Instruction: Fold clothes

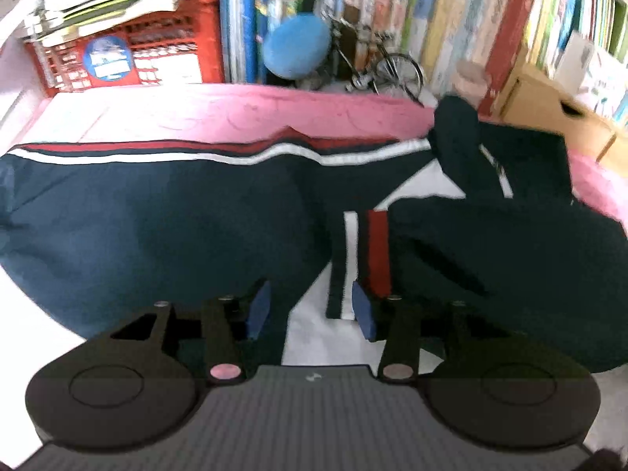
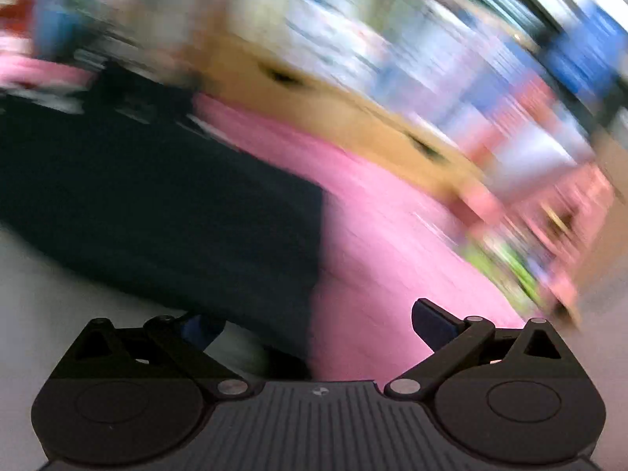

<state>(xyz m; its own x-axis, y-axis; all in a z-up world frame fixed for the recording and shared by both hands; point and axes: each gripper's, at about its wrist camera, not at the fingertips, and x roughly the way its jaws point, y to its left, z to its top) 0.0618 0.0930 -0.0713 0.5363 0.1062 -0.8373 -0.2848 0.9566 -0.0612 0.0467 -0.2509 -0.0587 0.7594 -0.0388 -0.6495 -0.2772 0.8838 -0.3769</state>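
Note:
A navy jacket (image 1: 165,216) with red and white stripes lies spread on a pink blanket (image 1: 243,110). Its right part is bunched into dark folds (image 1: 510,243). A striped strip of it (image 1: 363,259) runs down towards my left gripper (image 1: 310,310), which is open and empty just above the cloth. In the right wrist view, heavily blurred, the jacket's dark edge (image 2: 176,204) lies on the pink blanket (image 2: 384,243). My right gripper (image 2: 318,325) is wide open and empty above that edge.
A red crate (image 1: 129,55) under stacked papers stands at the back left. A blue round stool (image 1: 296,45), a small bicycle model (image 1: 384,70) and bookshelves (image 1: 471,19) stand behind the bed. A cardboard box (image 1: 549,114) sits at the right, also blurred in the right wrist view (image 2: 314,94).

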